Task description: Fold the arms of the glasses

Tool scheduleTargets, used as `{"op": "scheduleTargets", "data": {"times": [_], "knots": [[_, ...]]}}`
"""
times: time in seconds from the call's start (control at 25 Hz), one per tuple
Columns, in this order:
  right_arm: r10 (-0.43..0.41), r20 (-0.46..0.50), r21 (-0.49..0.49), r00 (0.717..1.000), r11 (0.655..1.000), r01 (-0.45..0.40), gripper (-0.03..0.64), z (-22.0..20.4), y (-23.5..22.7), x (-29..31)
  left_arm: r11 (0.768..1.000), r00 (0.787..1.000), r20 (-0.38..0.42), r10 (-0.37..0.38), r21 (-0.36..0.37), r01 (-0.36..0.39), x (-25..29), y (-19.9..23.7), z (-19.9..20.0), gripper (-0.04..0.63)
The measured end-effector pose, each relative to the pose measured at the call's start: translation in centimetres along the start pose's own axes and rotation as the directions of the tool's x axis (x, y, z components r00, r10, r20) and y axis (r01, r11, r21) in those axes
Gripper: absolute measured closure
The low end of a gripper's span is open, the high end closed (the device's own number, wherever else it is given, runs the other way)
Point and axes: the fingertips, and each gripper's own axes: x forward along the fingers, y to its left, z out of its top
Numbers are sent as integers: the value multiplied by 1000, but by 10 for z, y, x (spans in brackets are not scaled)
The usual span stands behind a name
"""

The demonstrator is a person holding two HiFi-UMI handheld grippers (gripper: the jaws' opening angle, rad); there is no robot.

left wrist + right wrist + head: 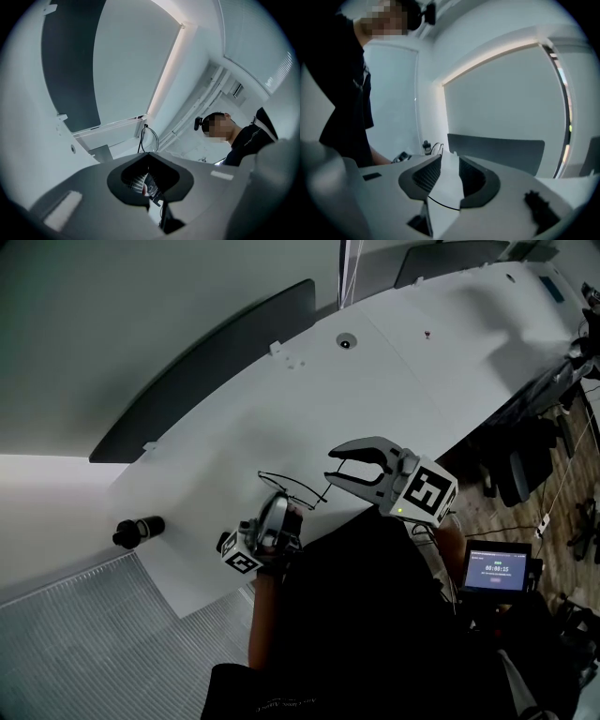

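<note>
Thin dark wire glasses (286, 486) hang just over the white table (394, 371) near its front edge. My left gripper (283, 502) points up and away, shut on the frame. In the left gripper view a lens rim (149, 138) rises beyond the closed tips of the left gripper (149, 157). My right gripper (330, 466) stands open just right of the glasses, its jaws spread wide. In the right gripper view the gap of the right gripper (450, 159) shows bare table, and a thin dark wire (440, 204) crosses it low down, untouched by the pads.
A black cylinder-shaped object (139, 532) lies at the table's left end. A dark panel (206, 362) runs along the far side. A round grommet (345, 341) sits mid-table. To the right are an office chair (520, 470) and a small lit screen (497, 570).
</note>
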Motion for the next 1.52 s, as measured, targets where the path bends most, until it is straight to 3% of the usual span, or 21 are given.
{"op": "scheduleTargets", "data": {"times": [0.24, 0.36, 0.76, 1.0, 1.52], "knots": [[62, -281, -243, 958, 961, -133, 491, -29, 41, 42, 1000, 1000, -25, 4, 19, -3, 4, -5, -9, 586], [26, -329, -288, 944, 949, -127, 492, -39, 45, 52, 999, 999, -37, 12, 40, -10, 1, -6, -7, 586], [-9, -395, -350, 918, 926, -142, 492, -52, 40, 57, 998, 993, -108, -51, 41, 56, 4, -17, -17, 586], [-44, -401, -340, 915, 935, -104, 492, -53, 26, 46, 997, 987, -142, -78, 16, 81, 8, -20, -28, 586], [-114, -323, -310, 939, 951, 8, 492, -40, 1, 37, 978, 948, -240, -209, -31, 207, 17, -36, -49, 584]]}}
